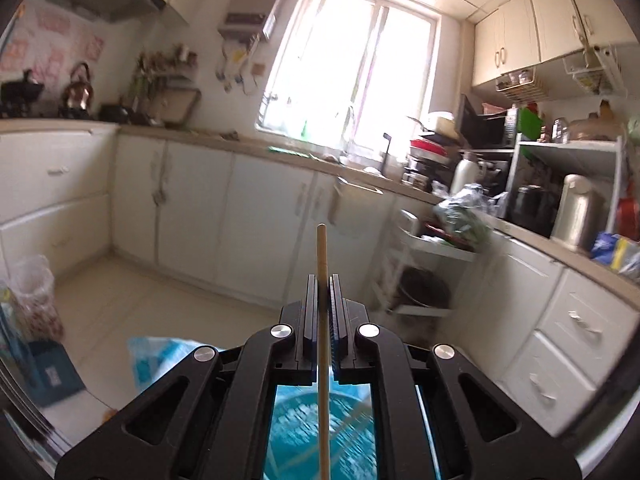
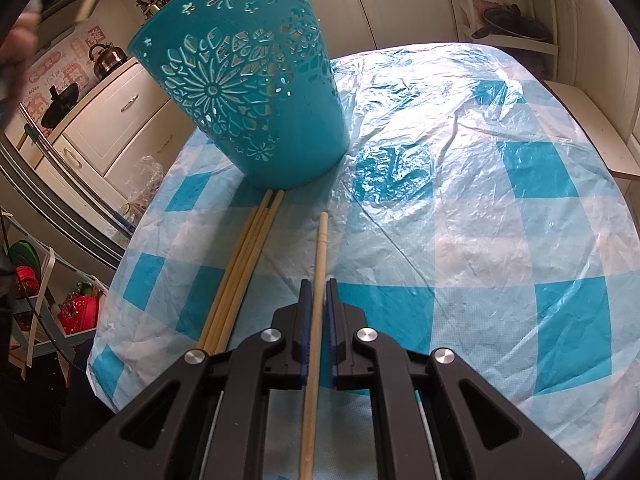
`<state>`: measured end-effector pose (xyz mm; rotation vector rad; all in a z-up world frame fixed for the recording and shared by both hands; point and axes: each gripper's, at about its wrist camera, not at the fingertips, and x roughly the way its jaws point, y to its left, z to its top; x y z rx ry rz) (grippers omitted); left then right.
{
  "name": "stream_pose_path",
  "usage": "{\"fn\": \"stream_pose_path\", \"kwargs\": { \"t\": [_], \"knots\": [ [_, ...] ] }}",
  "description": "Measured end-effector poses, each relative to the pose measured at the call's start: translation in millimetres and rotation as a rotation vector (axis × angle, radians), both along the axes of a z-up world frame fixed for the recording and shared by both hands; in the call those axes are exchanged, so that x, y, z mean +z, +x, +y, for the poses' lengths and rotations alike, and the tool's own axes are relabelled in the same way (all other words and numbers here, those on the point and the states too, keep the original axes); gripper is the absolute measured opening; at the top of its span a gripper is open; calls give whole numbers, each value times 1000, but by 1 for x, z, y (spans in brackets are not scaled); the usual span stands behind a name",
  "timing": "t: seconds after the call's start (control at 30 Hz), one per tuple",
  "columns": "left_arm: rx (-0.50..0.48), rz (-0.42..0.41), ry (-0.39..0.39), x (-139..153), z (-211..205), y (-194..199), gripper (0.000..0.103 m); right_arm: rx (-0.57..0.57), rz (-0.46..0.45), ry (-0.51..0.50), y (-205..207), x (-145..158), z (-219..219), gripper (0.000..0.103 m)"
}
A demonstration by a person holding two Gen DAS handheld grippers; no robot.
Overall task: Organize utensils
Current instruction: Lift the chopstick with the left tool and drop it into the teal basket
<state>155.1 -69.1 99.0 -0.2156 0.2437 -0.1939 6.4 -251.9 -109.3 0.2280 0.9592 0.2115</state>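
Observation:
My left gripper [image 1: 323, 280] is shut on a wooden chopstick [image 1: 322, 252] and holds it high, pointing out over the kitchen. Below it, through the gripper frame, the teal basket [image 1: 296, 428] shows blurred. My right gripper [image 2: 319, 284] is shut on another wooden chopstick [image 2: 321, 240], held low over the blue-and-white checked tablecloth [image 2: 480, 200]. The teal cut-out basket [image 2: 248, 80] stands on the cloth ahead and to the left. Three more chopsticks [image 2: 248, 256] lie side by side on the cloth, left of the right gripper, with their tips at the basket's base.
The table's left edge [image 2: 116, 280] drops to a shelf with red items [image 2: 76, 308]. White cabinets [image 1: 240, 216] and a cluttered counter [image 1: 540, 200] ring the room. A trolley [image 1: 432, 264] stands by the counter. A window [image 1: 352, 68] is opposite.

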Motion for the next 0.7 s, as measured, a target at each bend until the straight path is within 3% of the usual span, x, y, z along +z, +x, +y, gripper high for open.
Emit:
{"fn": "stream_pose_path", "kwargs": {
  "t": [0.33, 0.63, 0.7],
  "knots": [
    [76, 22, 107, -47, -24, 31, 5, -2, 6, 17, 1, 0, -3, 10],
    [51, 111, 163, -82, -19, 25, 6, 5, 3, 12, 1, 1, 1, 15],
    [36, 148, 178, -87, -19, 24, 10, 14, -1, 6, 0, 2, 3, 18]
  ]
}}
